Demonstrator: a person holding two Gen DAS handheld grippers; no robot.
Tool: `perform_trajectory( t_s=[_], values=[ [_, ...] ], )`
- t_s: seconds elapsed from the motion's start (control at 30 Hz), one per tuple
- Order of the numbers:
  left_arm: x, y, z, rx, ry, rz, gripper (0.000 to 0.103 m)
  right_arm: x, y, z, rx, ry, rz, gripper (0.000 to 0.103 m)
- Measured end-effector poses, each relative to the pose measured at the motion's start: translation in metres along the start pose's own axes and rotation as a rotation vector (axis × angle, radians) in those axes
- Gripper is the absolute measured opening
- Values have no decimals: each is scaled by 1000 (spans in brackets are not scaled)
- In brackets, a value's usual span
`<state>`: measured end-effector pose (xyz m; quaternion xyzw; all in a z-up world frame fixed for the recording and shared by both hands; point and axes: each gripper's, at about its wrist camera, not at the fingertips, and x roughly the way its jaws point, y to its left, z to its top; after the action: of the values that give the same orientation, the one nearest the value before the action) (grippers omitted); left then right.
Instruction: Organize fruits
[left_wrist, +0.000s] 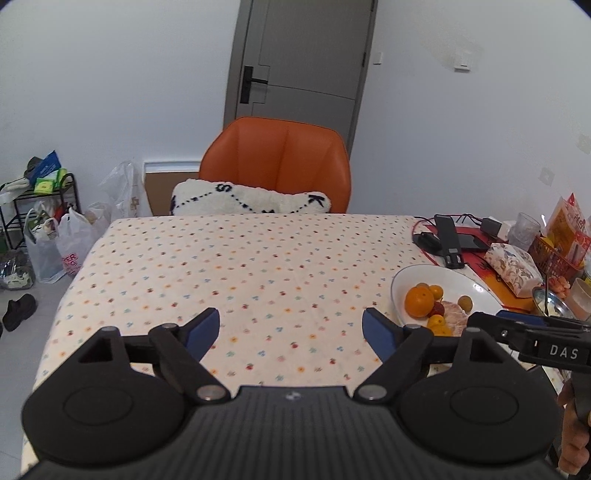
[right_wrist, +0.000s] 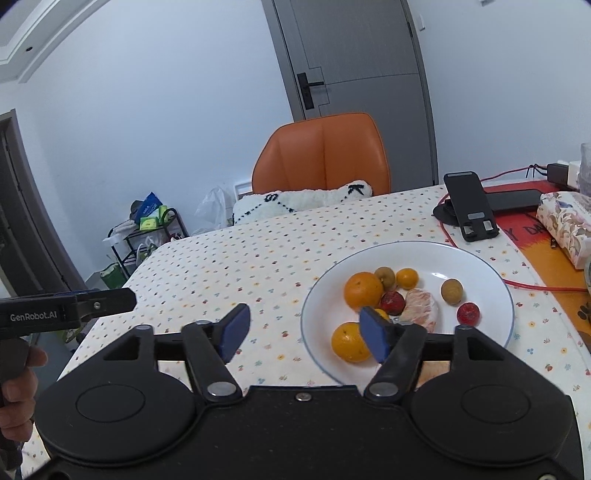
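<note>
Both tongs, left tongs (left_wrist: 291, 334) and right tongs (right_wrist: 304, 334), gape wide and empty; the fruit plate (right_wrist: 491, 273) sits just ahead-right of the right one on the counter (right_wrist: 236, 258).

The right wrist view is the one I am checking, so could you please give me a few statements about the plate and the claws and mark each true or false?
1. The white plate holds several fruits, including a large orange. True.
2. The right claw is clamped on an orange. False: its jaws stand wide open and hold nothing.
3. A black phone stand sits on the table beyond the plate. True.
4. The left claw hangs over the plate. False: it is open above bare tablecloth, with the plate off to its right.
5. The chair behind the table is blue. False: it is orange.
</note>
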<state>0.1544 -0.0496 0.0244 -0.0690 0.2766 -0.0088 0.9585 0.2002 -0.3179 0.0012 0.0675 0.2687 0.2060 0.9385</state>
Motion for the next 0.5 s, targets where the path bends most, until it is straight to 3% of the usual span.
perform_trajectory(
  t_s=[0.23,0.5],
  values=[
    [-19,14,-12,-20,14,7,87,-14,12,-9,-5,-11,-5,76],
    [-47,20,-23,-31,-9,35,94,-35,23,-16,-23,-36,-7,95]
  ],
)
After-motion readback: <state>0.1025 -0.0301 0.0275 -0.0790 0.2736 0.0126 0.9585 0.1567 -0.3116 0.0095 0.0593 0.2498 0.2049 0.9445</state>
